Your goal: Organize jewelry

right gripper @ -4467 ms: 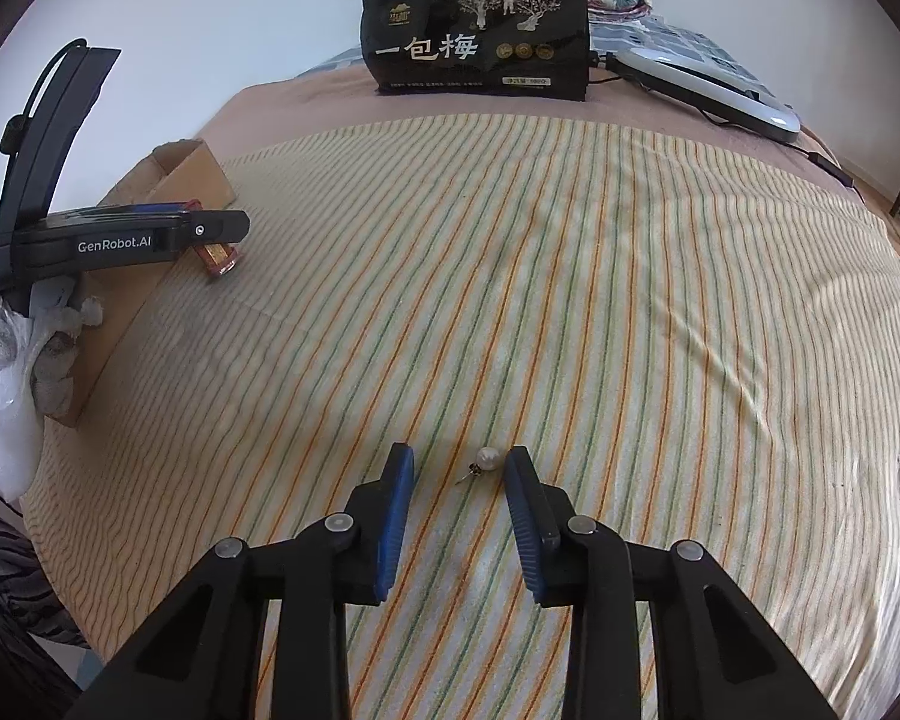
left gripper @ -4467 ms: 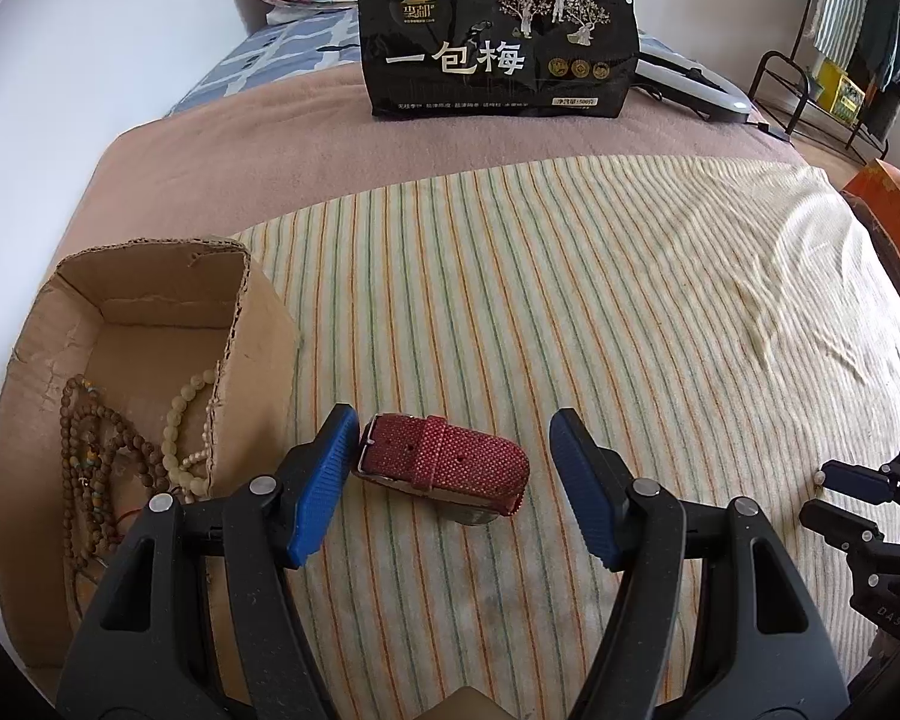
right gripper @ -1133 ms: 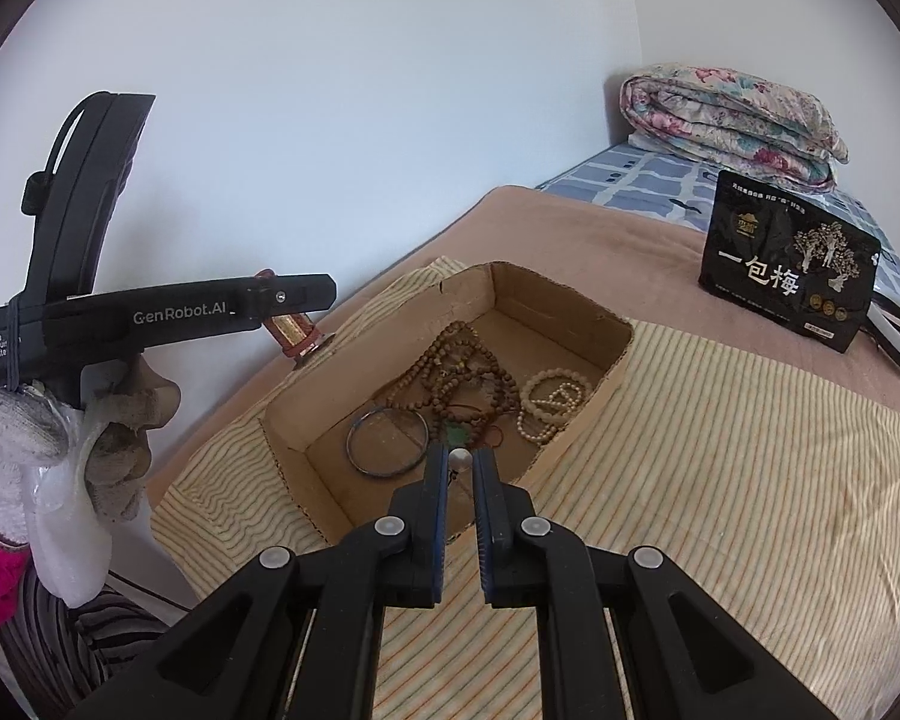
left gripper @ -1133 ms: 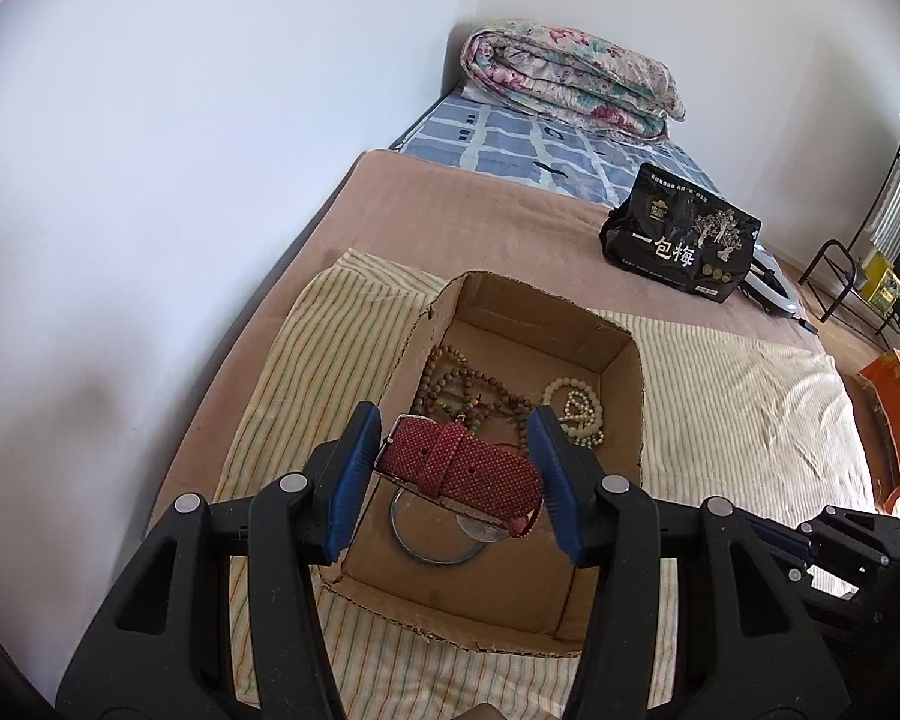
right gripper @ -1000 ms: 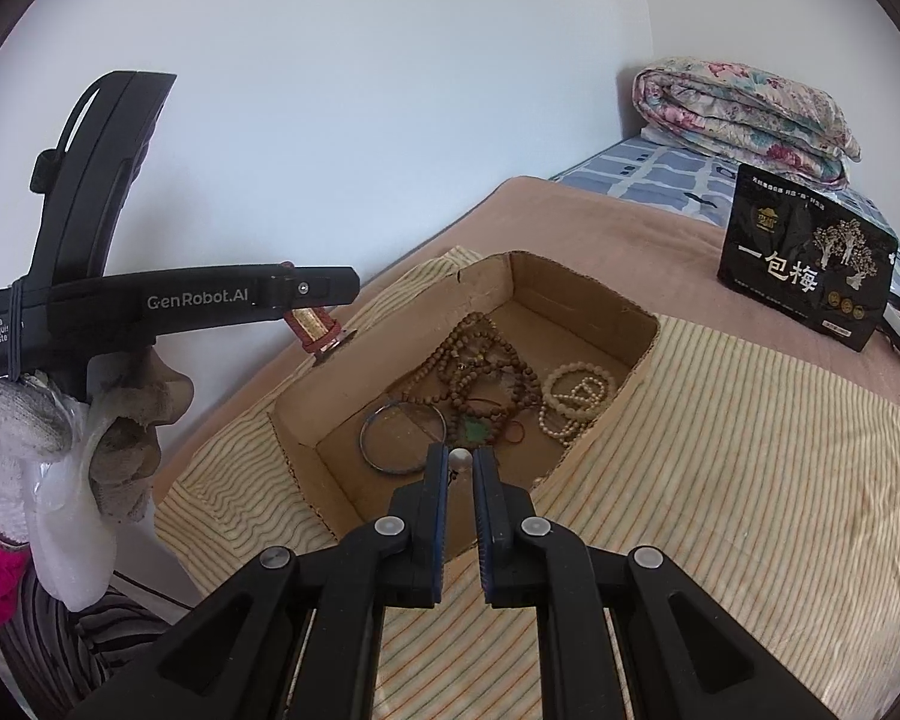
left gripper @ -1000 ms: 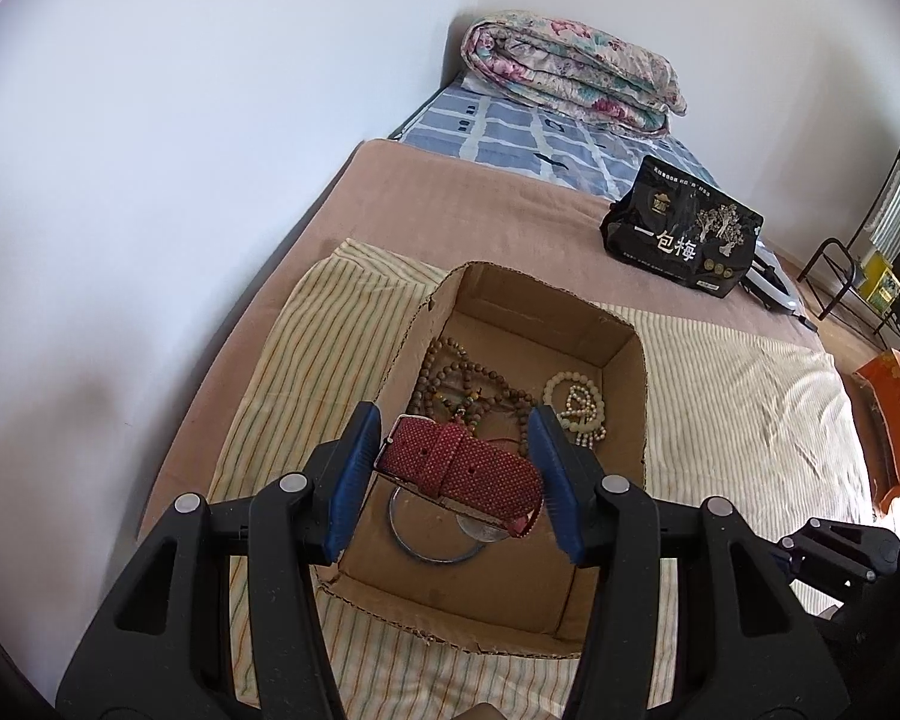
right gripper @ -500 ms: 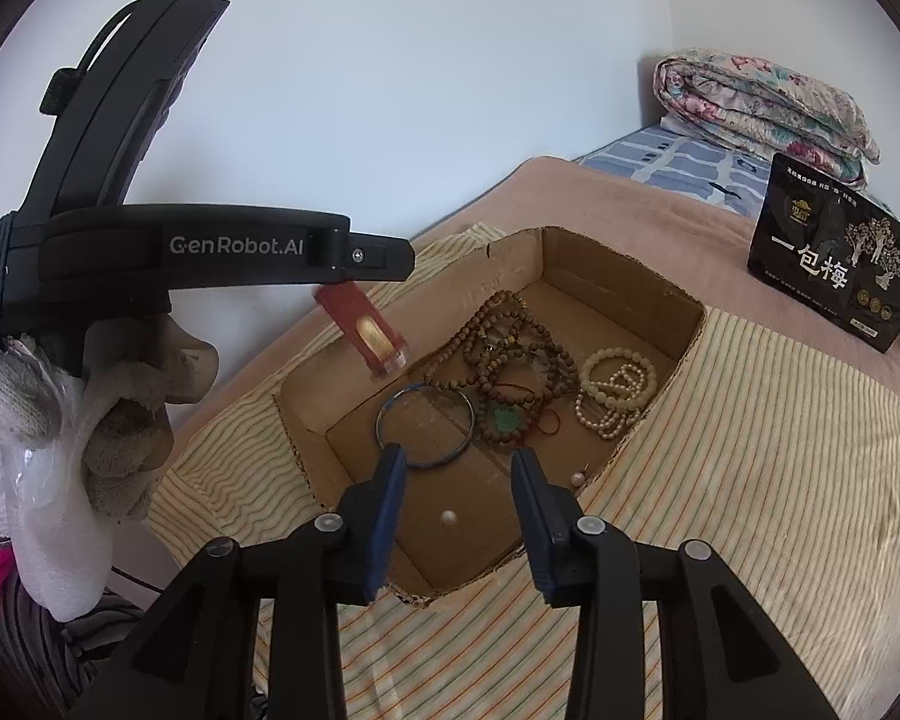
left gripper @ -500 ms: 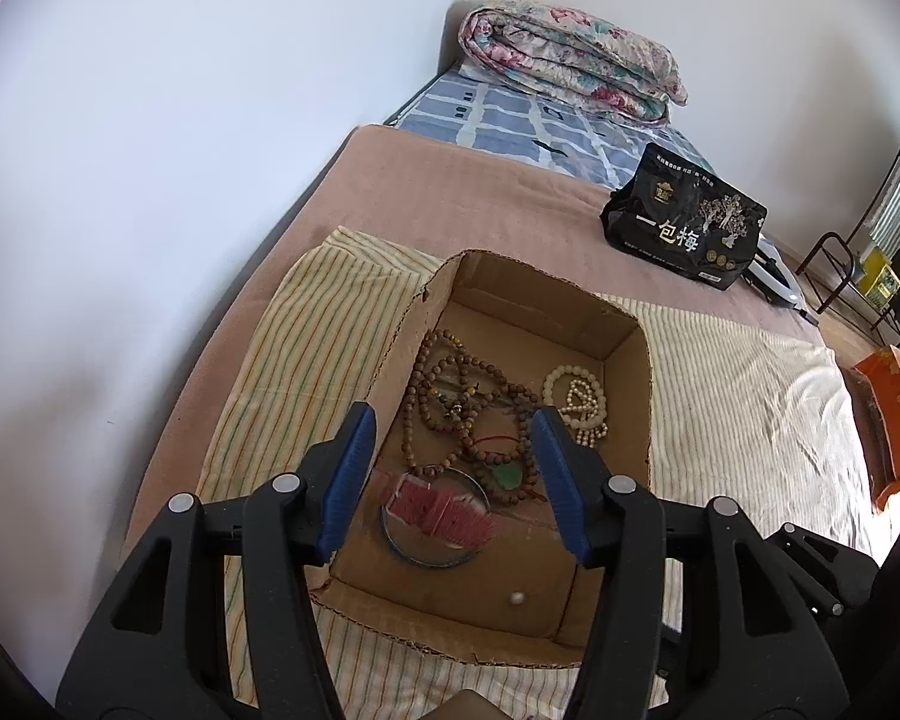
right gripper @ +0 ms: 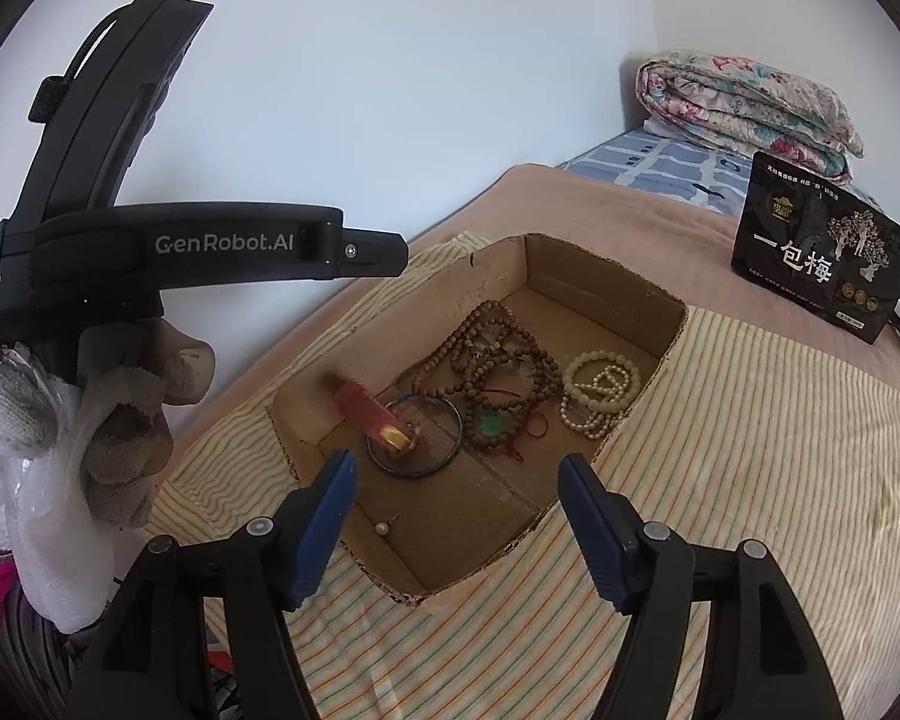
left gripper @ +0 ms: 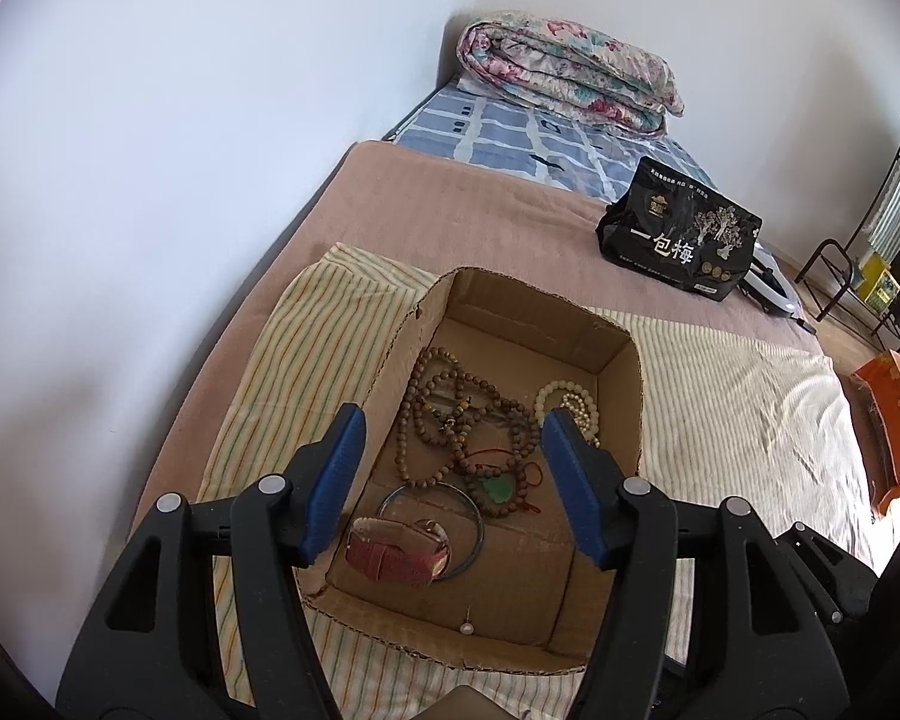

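Observation:
An open cardboard box (left gripper: 627,396) (right gripper: 669,336) sits on the striped cloth. Inside lie a red-strapped watch (left gripper: 399,549) (right gripper: 369,417) across a dark bangle (left gripper: 477,516) (right gripper: 444,450), brown bead strings (left gripper: 450,420) (right gripper: 498,360), a cream bead bracelet (left gripper: 570,405) (right gripper: 600,387), a green pendant (left gripper: 498,487) (right gripper: 491,422) and a small pearl earring (left gripper: 466,628) (right gripper: 381,529). My left gripper (left gripper: 453,483) hovers above the box, jaws opening, nothing between them. My right gripper (right gripper: 453,519) hangs over the box's near corner, jaws opening, also empty.
A black snack bag (left gripper: 678,246) (right gripper: 819,264) stands on the brown blanket behind the box. A folded floral quilt (left gripper: 570,78) (right gripper: 744,102) lies at the bed's head by the wall. A gloved hand (right gripper: 126,420) holds the left gripper's handle. An orange box (left gripper: 894,414) is at far right.
Both grippers let go: the watch dropped from the left one onto the bangle, the pearl earring fell from the right one to the box floor. Both jaws have spread wider.

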`<state>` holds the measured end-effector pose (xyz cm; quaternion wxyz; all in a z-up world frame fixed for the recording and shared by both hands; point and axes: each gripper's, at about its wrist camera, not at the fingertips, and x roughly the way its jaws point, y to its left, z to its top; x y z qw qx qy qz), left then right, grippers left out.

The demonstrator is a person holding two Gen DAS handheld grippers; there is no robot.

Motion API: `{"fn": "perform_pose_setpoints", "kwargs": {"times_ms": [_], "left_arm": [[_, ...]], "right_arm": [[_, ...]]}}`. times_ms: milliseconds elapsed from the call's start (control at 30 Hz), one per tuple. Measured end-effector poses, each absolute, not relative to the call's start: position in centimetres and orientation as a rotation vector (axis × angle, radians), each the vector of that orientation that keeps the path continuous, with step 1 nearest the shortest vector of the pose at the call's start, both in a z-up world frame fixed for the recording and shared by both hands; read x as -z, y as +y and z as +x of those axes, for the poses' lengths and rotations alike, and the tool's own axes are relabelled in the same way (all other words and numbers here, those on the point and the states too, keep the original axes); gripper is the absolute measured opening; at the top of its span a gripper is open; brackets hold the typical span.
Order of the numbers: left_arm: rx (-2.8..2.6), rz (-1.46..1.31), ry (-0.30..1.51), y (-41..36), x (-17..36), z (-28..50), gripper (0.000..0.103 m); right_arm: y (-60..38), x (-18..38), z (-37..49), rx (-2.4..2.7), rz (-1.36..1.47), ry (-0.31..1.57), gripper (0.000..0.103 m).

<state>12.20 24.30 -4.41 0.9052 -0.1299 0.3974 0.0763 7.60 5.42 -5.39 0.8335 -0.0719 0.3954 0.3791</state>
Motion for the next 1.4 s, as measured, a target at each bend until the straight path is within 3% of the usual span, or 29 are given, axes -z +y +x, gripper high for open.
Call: {"fn": "perform_pose_setpoints", "kwargs": {"times_ms": [600,1000,1100,1400], "left_arm": [[-0.162,-0.260,0.725,22.3,1.4,10.7,0.063],[-0.162,-0.196,0.597,18.1,-2.2,8.1,0.063],[-0.157,-0.186,0.574,16.9,-2.8,7.4,0.075],[-0.108,-0.122,0.547,12.7,-3.7,5.9,0.077]], "right_arm": [[3.0,2.9,6.5,-0.776,-0.139,0.790,0.073],[-2.1,-0.3,5.8,-0.713,-0.143,0.723,0.079],[-3.9,-1.0,5.6,-0.694,-0.146,0.703,0.081],[-8.5,-1.8,5.6,-0.634,-0.135,0.661,0.090]]}}
